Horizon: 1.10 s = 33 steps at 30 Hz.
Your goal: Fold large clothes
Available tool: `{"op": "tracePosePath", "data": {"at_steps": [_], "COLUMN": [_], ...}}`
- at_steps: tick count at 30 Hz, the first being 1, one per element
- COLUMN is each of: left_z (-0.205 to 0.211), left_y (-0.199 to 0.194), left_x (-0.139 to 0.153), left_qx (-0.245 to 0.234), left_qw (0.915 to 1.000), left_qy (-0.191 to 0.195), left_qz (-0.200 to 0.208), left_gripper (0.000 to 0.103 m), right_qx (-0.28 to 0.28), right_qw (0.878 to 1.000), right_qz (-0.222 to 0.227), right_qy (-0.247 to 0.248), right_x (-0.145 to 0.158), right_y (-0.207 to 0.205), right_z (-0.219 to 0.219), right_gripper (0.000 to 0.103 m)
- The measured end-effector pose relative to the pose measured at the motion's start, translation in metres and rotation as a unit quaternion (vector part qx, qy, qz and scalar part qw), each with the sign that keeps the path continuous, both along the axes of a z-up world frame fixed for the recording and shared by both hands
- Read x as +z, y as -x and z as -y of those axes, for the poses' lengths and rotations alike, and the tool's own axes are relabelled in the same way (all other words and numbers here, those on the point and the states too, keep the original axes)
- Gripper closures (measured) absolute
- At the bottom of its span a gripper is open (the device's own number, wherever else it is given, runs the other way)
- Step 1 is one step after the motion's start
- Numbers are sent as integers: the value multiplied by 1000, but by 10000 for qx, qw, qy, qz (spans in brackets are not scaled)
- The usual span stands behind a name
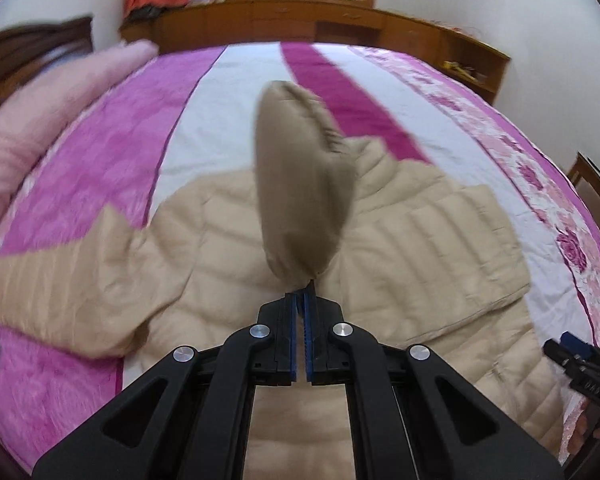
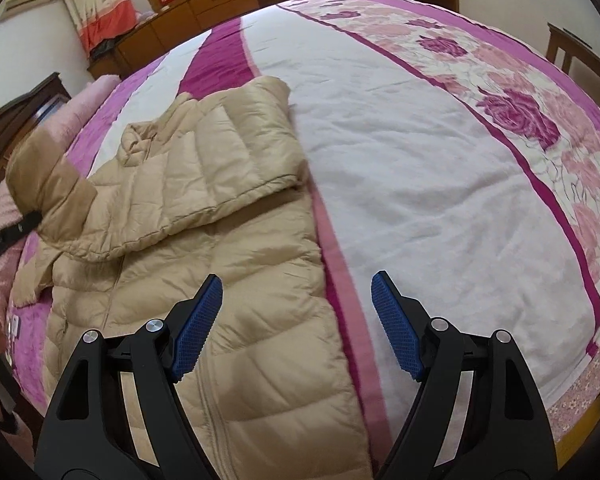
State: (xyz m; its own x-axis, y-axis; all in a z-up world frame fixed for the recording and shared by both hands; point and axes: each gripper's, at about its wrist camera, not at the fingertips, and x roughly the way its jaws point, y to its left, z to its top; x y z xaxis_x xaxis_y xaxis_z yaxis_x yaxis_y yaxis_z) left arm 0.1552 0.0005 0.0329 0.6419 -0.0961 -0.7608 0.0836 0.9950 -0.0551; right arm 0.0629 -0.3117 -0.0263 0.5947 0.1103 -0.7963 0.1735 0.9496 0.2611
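Left gripper (image 1: 302,294) pinched the sleeve (image 1: 300,184), lifted over the jacket (image 2: 204,216) on the bed (image 2: 420,160). Right gripper (image 2: 296,320) gaped wide over the jacket's right edge, empty.

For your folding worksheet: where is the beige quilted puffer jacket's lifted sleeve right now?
In the left wrist view, the lifted sleeve hangs mid-frame, pinched by the left hand-held gripper above the beige quilted puffer jacket spread on the pink-and-white bedspread.

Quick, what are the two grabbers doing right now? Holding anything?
Left gripper: closed, pinching the beige jacket's sleeve and holding it up.
Right gripper: open, holding nothing, above the jacket.
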Motion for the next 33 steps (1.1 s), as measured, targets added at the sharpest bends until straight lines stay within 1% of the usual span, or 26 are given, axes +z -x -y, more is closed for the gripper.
{"op": "tracePosePath", "data": {"at_steps": [4, 9, 11, 15, 17, 18, 19, 20, 21, 23, 24, 25, 26, 27, 28, 29, 30, 31, 32, 33], "left_z": [-23, -31, -34, -42, -49, -55, -57, -63, -67, -75, -78, -82, -84, -85, -84, -83, -79, -75, -71, -68], "left_y": [-2, -7, -6, 5, 13, 17, 19, 27, 33, 42, 44, 45, 44, 41, 36, 32, 25, 19, 11, 4], "left_x": [-32, -61, -67, -66, -64, -62, -60, -55, -52, -46, -44, -41, -39, -37, -36, -36, -38, -41, -45, -49], "left_qx": [181, 90, 28, -179, -231, -205, -190, -195, -224, -197, -168, -129, -103, -67, -60, -59, -37, -38, -29, -11], "left_qw": [9991, 9976, 9969, 9959, 9949, 9949, 9952, 9960, 9966, 9978, 9981, 9984, 9986, 9987, 9988, 9989, 9993, 9995, 9996, 9995], "left_qy": [215, 315, 375, 464, 536, 528, 514, 483, 399, 228, 214, 236, 269, 310, 342, 337, 241, 159, 24, -80], "left_qz": [-316, -615, -694, -758, -826, -839, -816, -726, -685, -592, -552, -495, -452, -396, -350, -323, -291, -276, -290, -316], "left_gripper": [99, 98, 97, 89, 77, 57, 35, 30, 30, 30, 31, 37, 40, 48, 61, 69, 80, 88, 91, 92], "right_qx": [41, 60, 76, 154, 198, 212, 222, 226, 234, 251, 257, 262, 267, 265, 256, 258, 259, 273, 303, 326], "right_qw": [9999, 9996, 9995, 9990, 9987, 9985, 9984, 9984, 9983, 9983, 9982, 9981, 9980, 9979, 9979, 9979, 9978, 9976, 9975, 9974], "right_qz": [-64, -163, -182, -208, -198, -186, -162, -146, -125, -81, -57, -32, 15, 47, 110, 144, 178, 181, 164, 139], "right_qy": [106, 207, 266, 360, 425, 460, 493, 504, 512, 529, 539, 555, 576, 585, 588, 583, 589, 608, 619, 626], "right_x": [1, -1, 0, 1, 2, 2, 3, 4, 4, 5, 6, 6, 8, 9, 10, 11, 11, 11, 9, 7], "right_y": [-7, -16, -20, -28, -32, -34, -36, -39, -42, -48, -51, -55, -59, -62, -65, -68, -72, -75, -80, -84], "right_z": [-10, -17, -20, -26, -28, -29, -29, -30, -30, -31, -32, -33, -34, -36, -37, -37, -38, -39, -40, -41], "right_gripper": [27, 27, 27, 27, 27, 27, 27, 27, 27, 27, 27, 27, 27, 27, 27, 33, 36, 42, 49, 52]}}
